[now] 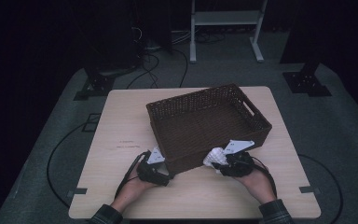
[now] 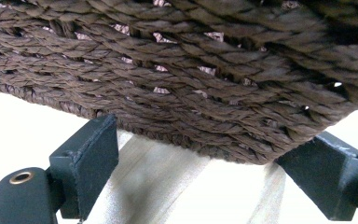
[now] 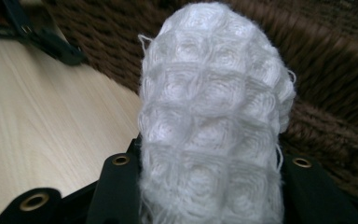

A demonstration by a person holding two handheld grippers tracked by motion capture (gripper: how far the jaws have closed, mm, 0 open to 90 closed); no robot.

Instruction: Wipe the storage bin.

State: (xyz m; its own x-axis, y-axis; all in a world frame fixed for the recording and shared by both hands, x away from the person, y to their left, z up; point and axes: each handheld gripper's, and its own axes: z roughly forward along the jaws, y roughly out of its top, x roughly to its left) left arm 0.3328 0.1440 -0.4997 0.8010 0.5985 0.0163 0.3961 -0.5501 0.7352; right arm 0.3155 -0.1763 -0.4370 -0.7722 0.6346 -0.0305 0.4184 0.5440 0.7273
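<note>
A brown wicker basket (image 1: 205, 123) stands on the light wooden table (image 1: 121, 140). My left gripper (image 1: 161, 164) is at its near left corner. In the left gripper view that rounded lower corner of the basket (image 2: 191, 84) sits between the wide-set jaws of my left gripper (image 2: 209, 154), and both tips touch the weave. My right gripper (image 1: 219, 163) is at the basket's near wall, shut on a rolled white waffle-knit cloth (image 1: 214, 157). In the right gripper view the cloth (image 3: 214, 107) stands upright out of my right gripper (image 3: 207, 186) and hides the tips.
The basket has a handle slot (image 1: 251, 106) in its right end wall, and its inside looks bare. My left gripper (image 3: 32, 35) shows at the upper left of the right gripper view. Bare tabletop (image 3: 42, 121) lies to the left and in front of the basket.
</note>
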